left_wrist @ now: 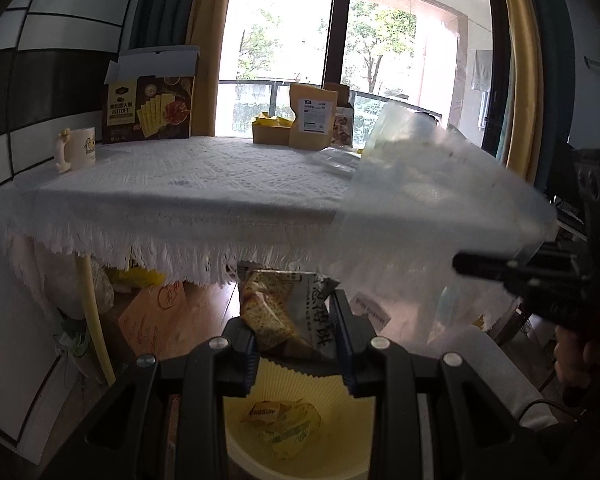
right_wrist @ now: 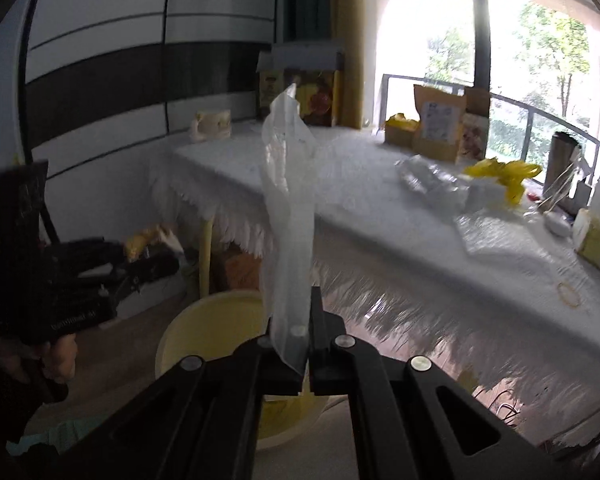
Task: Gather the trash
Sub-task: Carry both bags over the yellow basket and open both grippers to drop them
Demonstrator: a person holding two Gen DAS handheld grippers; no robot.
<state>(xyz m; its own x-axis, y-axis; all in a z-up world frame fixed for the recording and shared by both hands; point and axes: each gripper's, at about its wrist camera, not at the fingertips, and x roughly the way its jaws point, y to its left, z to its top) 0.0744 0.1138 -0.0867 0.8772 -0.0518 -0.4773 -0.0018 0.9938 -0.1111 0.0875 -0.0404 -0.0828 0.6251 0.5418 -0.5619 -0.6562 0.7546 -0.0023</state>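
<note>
My left gripper (left_wrist: 294, 320) is shut on a crumpled snack wrapper (left_wrist: 284, 304) printed with crackers. It holds the wrapper above a pale yellow bin (left_wrist: 300, 384), where a yellow wrapper (left_wrist: 284, 424) lies at the bottom. My right gripper (right_wrist: 300, 320) is shut on a clear plastic bag (right_wrist: 288, 200) that stands up from its jaws, just above the bin's (right_wrist: 204, 320) rim. In the left wrist view the right gripper (left_wrist: 464, 261) comes in from the right with the clear bag (left_wrist: 432, 200) spread wide. The right wrist view shows the left gripper (right_wrist: 156, 258) blurred at the left.
A table under a white fringed cloth (left_wrist: 180, 184) stands behind the bin. On it are a mug (left_wrist: 76, 152), a cracker box (left_wrist: 148, 108), a tan pouch (left_wrist: 312, 116), crumpled clear plastic (right_wrist: 432, 180) and a yellow wrapper (right_wrist: 504, 172). An orange box (left_wrist: 152, 312) sits under the table.
</note>
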